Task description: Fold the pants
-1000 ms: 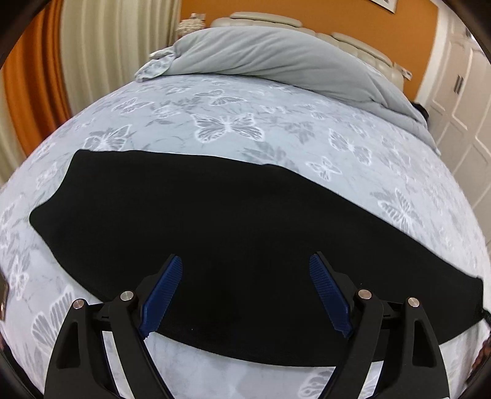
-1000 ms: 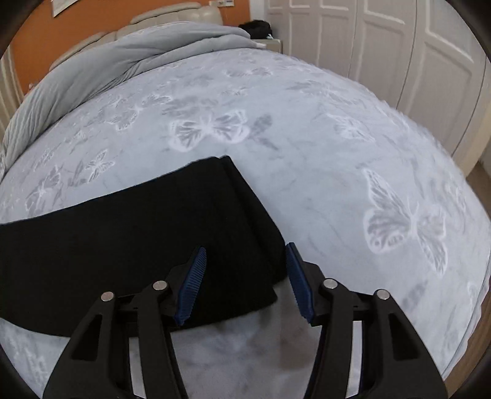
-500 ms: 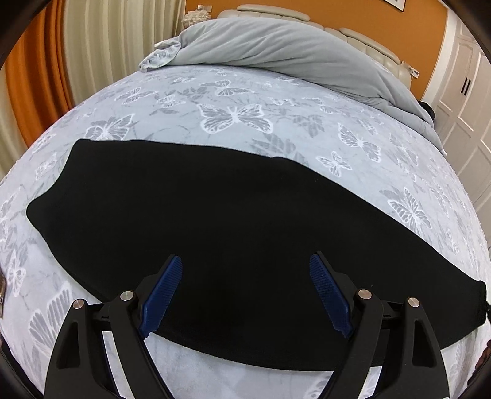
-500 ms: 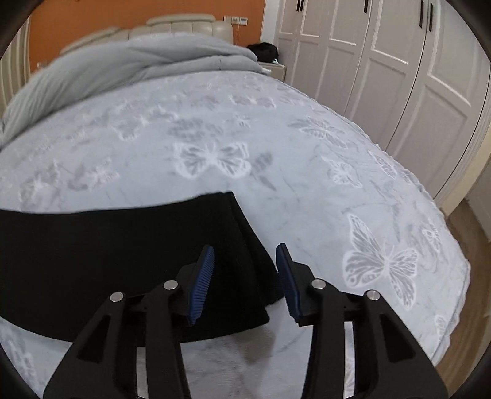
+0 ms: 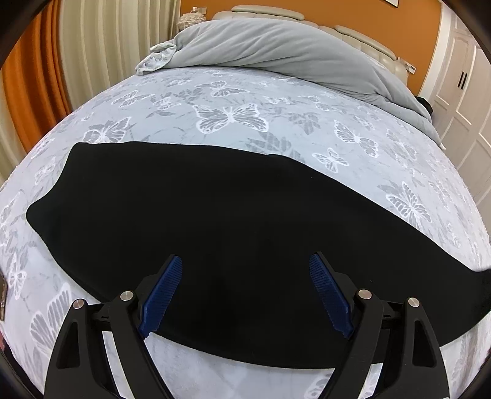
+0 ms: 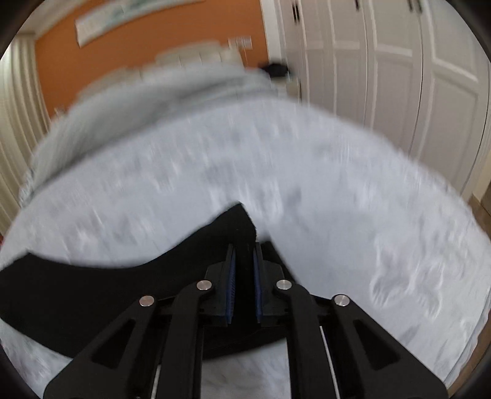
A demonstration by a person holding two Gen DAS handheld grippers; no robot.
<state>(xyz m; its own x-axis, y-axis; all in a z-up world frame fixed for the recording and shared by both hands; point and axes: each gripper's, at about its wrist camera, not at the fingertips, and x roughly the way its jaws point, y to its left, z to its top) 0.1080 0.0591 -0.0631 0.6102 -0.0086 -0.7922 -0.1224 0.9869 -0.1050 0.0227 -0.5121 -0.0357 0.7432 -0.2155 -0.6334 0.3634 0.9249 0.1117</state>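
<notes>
Black pants [image 5: 214,208] lie flat in a long band across the butterfly-print bed [image 5: 233,101]. My left gripper [image 5: 245,270] is open and empty, hovering over the pants' near edge around mid-length. In the right wrist view, my right gripper [image 6: 244,254] is shut on the right end of the pants [image 6: 92,288], and that end [image 6: 239,224] is lifted off the bed into a peak between the fingers. The right wrist view is motion-blurred.
A grey duvet [image 5: 291,52] is bunched at the head of the bed before a padded headboard [image 5: 307,18]. Curtains [image 5: 101,46] hang at the left. White wardrobe doors [image 6: 383,70] stand beyond the bed's right edge.
My right gripper closed on the pants' right end and lifted it, tilting upward. My left gripper stayed open and drew back slightly from the pants.
</notes>
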